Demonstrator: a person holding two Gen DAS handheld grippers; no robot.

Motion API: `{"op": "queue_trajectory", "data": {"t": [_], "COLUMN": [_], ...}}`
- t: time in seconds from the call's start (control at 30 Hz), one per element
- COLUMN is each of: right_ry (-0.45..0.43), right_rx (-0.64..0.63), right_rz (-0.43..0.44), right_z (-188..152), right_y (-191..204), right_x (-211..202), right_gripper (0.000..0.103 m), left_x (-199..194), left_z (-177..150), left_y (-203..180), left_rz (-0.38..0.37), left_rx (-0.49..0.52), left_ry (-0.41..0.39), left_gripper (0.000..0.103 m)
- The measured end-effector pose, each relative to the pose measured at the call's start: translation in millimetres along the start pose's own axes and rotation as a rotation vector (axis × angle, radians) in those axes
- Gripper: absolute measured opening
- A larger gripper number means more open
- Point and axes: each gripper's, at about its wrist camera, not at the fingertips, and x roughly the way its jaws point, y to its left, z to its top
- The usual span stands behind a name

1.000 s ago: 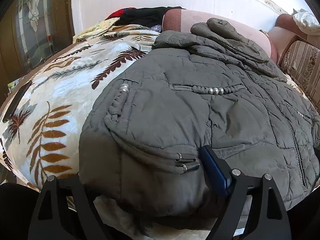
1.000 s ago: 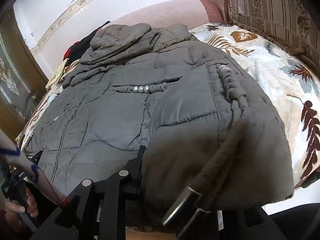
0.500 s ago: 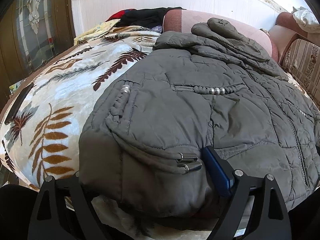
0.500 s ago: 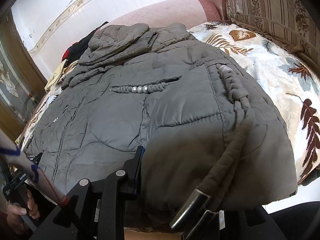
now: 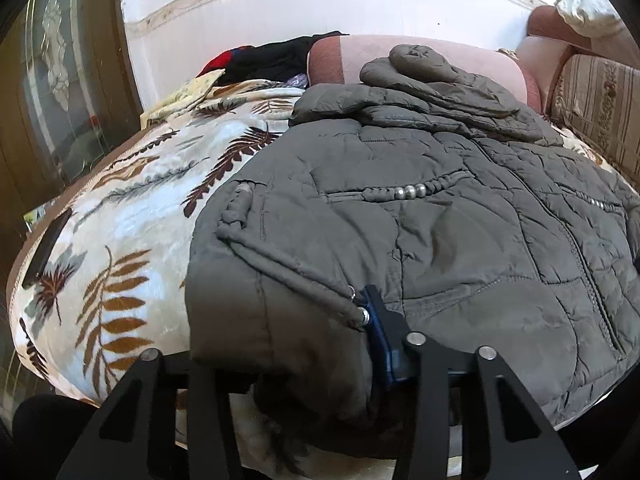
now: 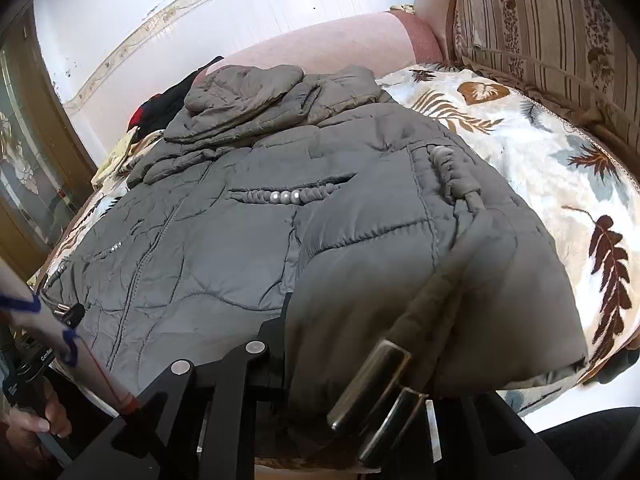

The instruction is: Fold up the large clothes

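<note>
- The left tongs (image 5: 280, 344) are closing on the near hem of the grey quilted jacket (image 5: 440, 216). A thick fold of the hem sits between the jaws, and the blue pad on one finger presses into the fabric beside the metal tips of a drawstring (image 5: 358, 304).
- The right tongs (image 6: 352, 364) are also closing, nearly pinched together, with the jacket's (image 6: 248, 240) other hem corner bunched between the jaws. Two metal-capped drawstring ends (image 6: 372, 384) hang over the front of them.
- The jacket lies spread flat on a bed, hem toward the cameras and hood at the far end (the hood is folded down onto the back of the collar).
- A row of silver beads (image 6: 286, 197) runs along a pocket slit in the middle of the jacket.
- Under the jacket is a cream blanket with brown leaf prints (image 5: 120, 208), bare on both sides of it.
- In the right wrist view, a hand (image 6: 36, 420) grips the handle of the other tool at the lower left edge.
- Beyond the hood lie a pink bolster (image 5: 344, 58) and a pile of dark clothes (image 5: 276, 58) against the white wall.
</note>
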Motion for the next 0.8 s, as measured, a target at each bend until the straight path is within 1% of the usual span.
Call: {"op": "queue_trajectory", "data": {"t": [0.17,0.43,0.6,0.8], "right_ry": [0.013,0.015,-0.004,-0.028], "right_rx": [0.005,0.008,-0.004,-0.009], "right_rz": [-0.003,-0.001,0.000,0.005], "right_z": [0.7,0.3,1.4,3.3], "right_y": [-0.9,-2.4,-1.0,-1.2], "right_x": [2.4,2.3,-0.7,-5.2], "right_gripper": [0.022,0.023,0.020,0.018], "left_x": [-1.0,-0.8,-1.0,-1.9], "left_z": [-0.3,-0.3,0.1,1.1], "left_y": [0.9,0.7,0.9,1.6], "left_rz": [-0.003,0.000,0.001,0.002], "left_rx": [0.000,0.003,0.004,0.005], "left_ry": [-0.004,-0.005,-0.006,-0.010], "left_gripper": [0.039,0.039,0.038,0.036]}}
